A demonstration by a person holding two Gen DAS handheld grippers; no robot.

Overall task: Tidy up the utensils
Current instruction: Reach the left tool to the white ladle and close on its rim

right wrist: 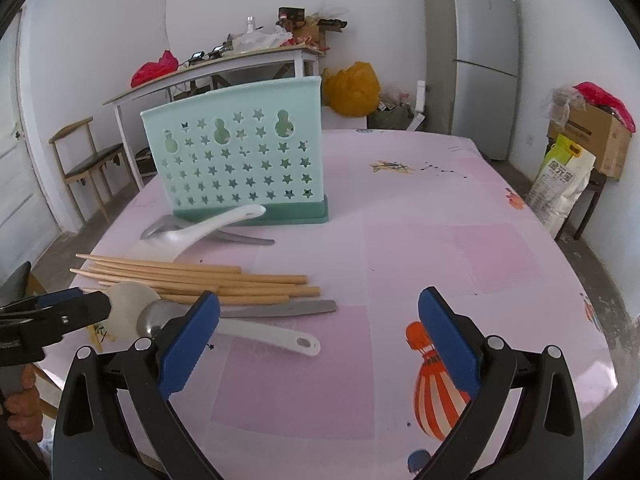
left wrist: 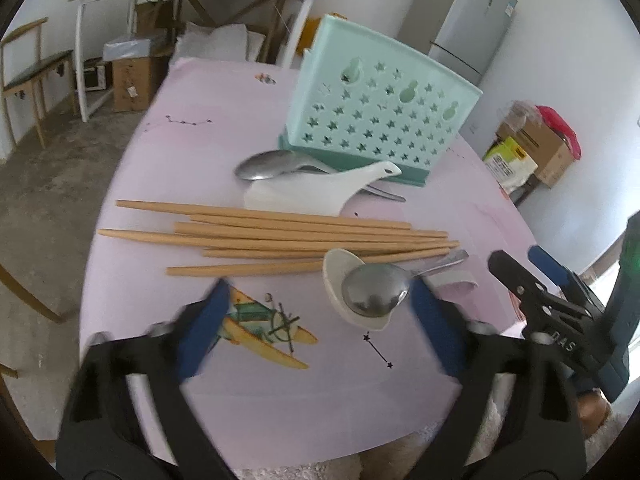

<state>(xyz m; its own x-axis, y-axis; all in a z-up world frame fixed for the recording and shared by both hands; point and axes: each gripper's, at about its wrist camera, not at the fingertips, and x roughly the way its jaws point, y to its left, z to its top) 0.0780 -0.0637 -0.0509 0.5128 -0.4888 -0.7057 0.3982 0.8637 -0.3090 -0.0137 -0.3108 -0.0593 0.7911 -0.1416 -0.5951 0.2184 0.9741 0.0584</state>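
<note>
A mint star-cut utensil holder (left wrist: pixel 380 120) (right wrist: pixel 240 152) stands upright on the pink tablecloth. In front of it a metal spoon (left wrist: pixel 264 166) lies under a white ceramic spoon (left wrist: pixel 320 192) (right wrist: pixel 200 232). Several wooden chopsticks (left wrist: pixel 280 240) (right wrist: pixel 200 280) lie side by side. Nearer, a second metal spoon (left wrist: pixel 376 292) (right wrist: pixel 160 320) rests in the bowl of another white spoon (left wrist: pixel 336 280) (right wrist: pixel 272 338). My left gripper (left wrist: pixel 320 312) (right wrist: pixel 96 300) hovers open, that spoon pair just inside its right finger. My right gripper (right wrist: pixel 320 300) (left wrist: pixel 516 256) is open over bare cloth, its left finger by the spoon handles.
The table (right wrist: pixel 440 240) drops off at its left and right edges. Behind stand a white workbench (right wrist: pixel 208 68), a chair (right wrist: pixel 88 156), a fridge (right wrist: pixel 472 52) and cardboard boxes (right wrist: pixel 592 136). A hand (right wrist: pixel 24 408) shows at the lower left.
</note>
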